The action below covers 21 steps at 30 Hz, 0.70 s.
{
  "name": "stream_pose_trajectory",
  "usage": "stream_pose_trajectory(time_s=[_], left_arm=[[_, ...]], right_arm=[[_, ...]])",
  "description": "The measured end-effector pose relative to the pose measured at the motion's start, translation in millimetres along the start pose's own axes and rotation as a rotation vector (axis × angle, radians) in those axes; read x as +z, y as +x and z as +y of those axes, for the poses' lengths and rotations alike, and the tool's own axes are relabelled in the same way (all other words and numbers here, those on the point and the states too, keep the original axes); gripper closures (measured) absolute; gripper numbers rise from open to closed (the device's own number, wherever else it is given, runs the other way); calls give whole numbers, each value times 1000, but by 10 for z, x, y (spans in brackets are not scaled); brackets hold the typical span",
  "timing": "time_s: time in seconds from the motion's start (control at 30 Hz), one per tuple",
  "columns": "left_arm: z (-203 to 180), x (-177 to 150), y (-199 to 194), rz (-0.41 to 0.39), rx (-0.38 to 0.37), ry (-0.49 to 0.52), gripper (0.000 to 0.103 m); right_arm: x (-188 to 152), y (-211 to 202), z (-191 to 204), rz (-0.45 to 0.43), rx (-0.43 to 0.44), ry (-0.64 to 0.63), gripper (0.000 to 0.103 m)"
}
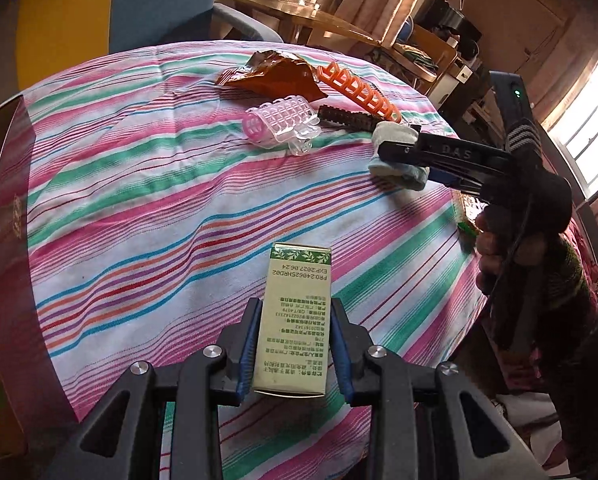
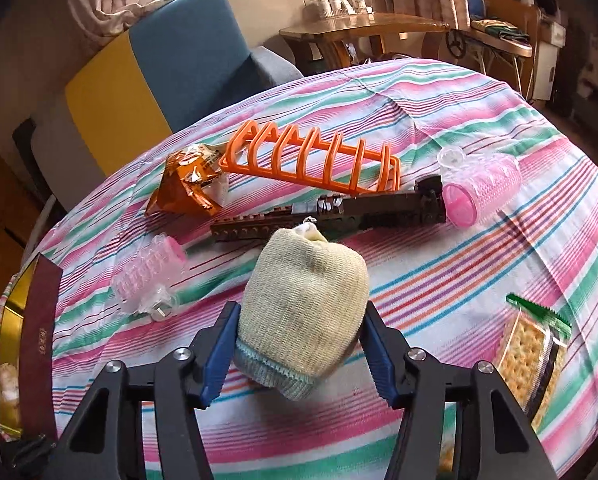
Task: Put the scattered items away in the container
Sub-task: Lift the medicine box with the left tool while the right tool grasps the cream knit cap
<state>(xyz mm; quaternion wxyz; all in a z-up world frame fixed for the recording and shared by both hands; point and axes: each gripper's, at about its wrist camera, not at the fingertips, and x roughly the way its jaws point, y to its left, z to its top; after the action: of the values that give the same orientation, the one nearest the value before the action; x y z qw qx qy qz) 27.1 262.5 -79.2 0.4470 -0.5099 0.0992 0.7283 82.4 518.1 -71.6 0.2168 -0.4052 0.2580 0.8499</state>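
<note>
The left gripper [image 1: 295, 344] has its jaws drawn narrow, pads pressed on both long sides of a green-and-cream carton [image 1: 297, 320] held above the striped counter [image 1: 139, 208]. The right gripper [image 2: 299, 344] has its jaws at middling width, clamped on a rolled cream sock [image 2: 305, 308]. Only the right view shows the cracker pack [image 2: 527, 356] at near right and the gold-lined container [image 2: 15, 320] at near left. Far off lie an orange rack [image 2: 319, 160] and pink hair rollers [image 2: 479, 192].

My left gripper [image 1: 295, 344] angles downward, jaws clamped tight. My right gripper [image 2: 299, 332] angles down too, pads pressing, my hand [image 1: 495, 248] wrapped round its handle.
</note>
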Motion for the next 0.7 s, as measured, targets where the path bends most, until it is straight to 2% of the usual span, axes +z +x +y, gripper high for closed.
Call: stream_pose_trajectory(time_s=[0.13, 0.23, 0.43, 0.57, 0.7], left_arm=[[18, -51, -37, -4, -1, -15, 71], [16, -75, -62, -4, -2, -17, 70], [11, -65, -142, -24, 4, -1, 55], [-15, -31, -162, -29, 23, 47, 51], [-73, -50, -97, 5, 28, 110, 51]], right_arm=[[-255, -217, 49, 27, 77, -17, 44], [-479, -332, 182, 49, 127, -88, 44], [-756, -453, 334, 77, 137, -213, 42], [-782, -431, 281, 76, 142, -192, 39], [-799, -444, 214, 63, 146, -140, 30]])
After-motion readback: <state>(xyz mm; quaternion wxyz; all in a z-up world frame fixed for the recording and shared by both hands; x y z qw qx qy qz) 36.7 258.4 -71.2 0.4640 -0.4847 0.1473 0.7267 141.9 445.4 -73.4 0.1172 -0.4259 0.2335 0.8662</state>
